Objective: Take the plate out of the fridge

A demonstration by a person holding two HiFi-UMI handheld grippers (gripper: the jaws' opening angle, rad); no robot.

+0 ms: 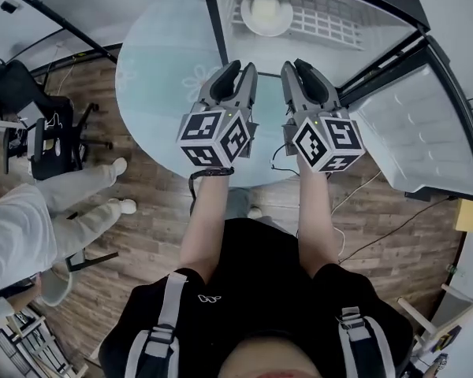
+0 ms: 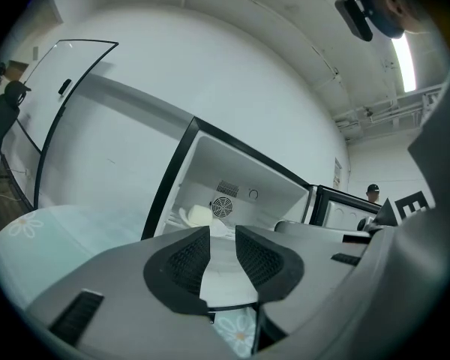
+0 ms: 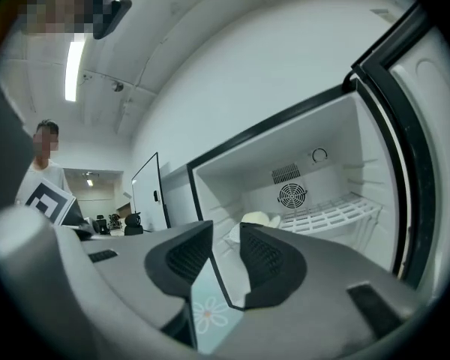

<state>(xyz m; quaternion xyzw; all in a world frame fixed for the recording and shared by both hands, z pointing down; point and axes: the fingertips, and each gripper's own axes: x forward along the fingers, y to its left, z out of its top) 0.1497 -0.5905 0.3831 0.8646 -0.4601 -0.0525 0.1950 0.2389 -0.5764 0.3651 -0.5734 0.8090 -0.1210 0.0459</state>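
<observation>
A white plate (image 1: pixel 266 12) lies on the wire shelf (image 1: pixel 335 24) inside the open fridge, at the top of the head view. My left gripper (image 1: pixel 238 73) and right gripper (image 1: pixel 297 68) hang side by side over the round table's far edge, short of the fridge opening and pointing at it. Both stand open with nothing between the jaws. The left gripper view shows the plate (image 2: pixel 199 216) deep in the fridge beyond the open left gripper (image 2: pixel 223 235). In the right gripper view the plate (image 3: pixel 256 220) sits left of the shelf, past the open right gripper (image 3: pixel 226 231).
The fridge door (image 1: pixel 414 124) is swung open to the right. A round pale-blue table (image 1: pixel 158 77) with a flower print lies under the grippers. A person in white trousers (image 1: pixel 59 207) and an office chair (image 1: pixel 31 128) are at the left. Cables run over the wooden floor (image 1: pixel 378 227).
</observation>
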